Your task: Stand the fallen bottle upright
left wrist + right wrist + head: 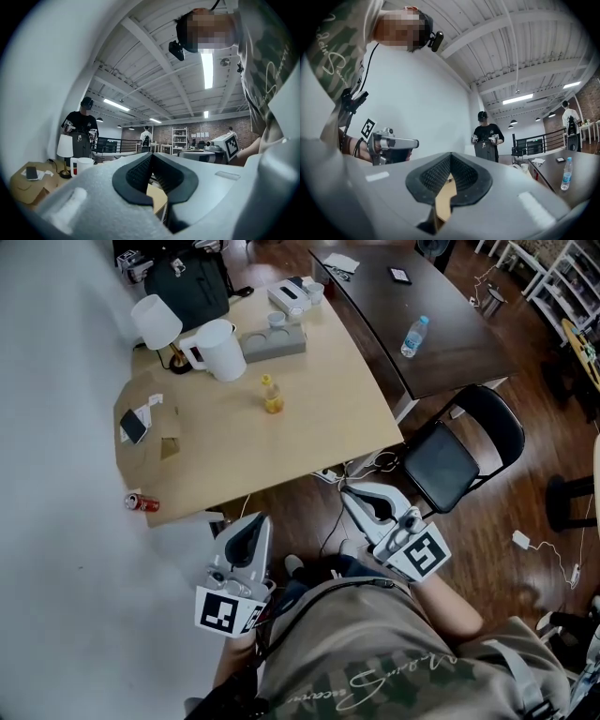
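A small bottle of orange liquid (272, 395) stands upright near the middle of the light wooden table (309, 442). A clear water bottle (414, 336) is on the dark table (450, 357), and in the right gripper view this water bottle (566, 173) looks upright. Both grippers are held low in front of the person, short of the table's near edge and far from both bottles. My left gripper (251, 521) (151, 154) is shut with nothing in it. My right gripper (347, 493) (450, 153) has its pads together and is also empty.
On the light table are a white lamp (157, 322), a white pitcher (220, 348), a grey block (272, 341), a black bag (187, 282), a phone (134, 426) and a red can (142, 503) lying at the near-left corner. A black chair (459, 456) stands to the right. Cables lie on the floor.
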`<state>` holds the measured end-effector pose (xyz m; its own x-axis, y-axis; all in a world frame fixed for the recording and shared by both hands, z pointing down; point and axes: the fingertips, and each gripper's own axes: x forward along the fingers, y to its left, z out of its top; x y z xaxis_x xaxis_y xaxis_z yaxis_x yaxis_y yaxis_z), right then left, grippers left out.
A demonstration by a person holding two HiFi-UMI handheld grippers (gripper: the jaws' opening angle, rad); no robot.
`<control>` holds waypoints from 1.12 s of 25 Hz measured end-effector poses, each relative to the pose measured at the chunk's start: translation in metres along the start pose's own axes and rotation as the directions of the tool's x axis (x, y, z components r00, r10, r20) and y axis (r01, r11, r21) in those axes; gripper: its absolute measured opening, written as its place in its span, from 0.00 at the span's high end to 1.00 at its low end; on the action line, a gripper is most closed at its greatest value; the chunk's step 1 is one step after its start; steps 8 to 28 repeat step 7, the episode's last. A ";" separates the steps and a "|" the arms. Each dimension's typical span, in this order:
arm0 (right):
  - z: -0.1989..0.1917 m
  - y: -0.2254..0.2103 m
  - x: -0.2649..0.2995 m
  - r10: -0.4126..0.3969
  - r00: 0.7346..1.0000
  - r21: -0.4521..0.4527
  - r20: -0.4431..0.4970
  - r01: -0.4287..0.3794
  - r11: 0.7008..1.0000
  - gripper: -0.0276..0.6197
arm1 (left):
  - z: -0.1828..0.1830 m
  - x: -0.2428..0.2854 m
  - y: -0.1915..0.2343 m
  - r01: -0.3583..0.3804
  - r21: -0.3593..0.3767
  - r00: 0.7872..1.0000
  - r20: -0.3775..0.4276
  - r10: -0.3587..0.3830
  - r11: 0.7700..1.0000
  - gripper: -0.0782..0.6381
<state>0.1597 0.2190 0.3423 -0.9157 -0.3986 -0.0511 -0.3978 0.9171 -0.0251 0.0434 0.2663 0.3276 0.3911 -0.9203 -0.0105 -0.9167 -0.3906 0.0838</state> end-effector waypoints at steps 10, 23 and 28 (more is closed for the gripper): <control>-0.004 -0.004 0.002 0.007 1.000 -0.035 -0.024 -0.008 0.999 0.95 | 0.007 -0.003 0.008 -0.026 -0.035 0.999 0.032 0.027 0.999 0.89; -0.004 -0.004 0.002 0.007 1.000 -0.035 -0.024 -0.008 0.999 0.95 | 0.007 -0.003 0.008 -0.026 -0.035 0.999 0.032 0.027 0.999 0.89; -0.004 -0.004 0.002 0.007 1.000 -0.035 -0.024 -0.008 0.999 0.95 | 0.007 -0.003 0.008 -0.026 -0.035 0.999 0.032 0.027 0.999 0.89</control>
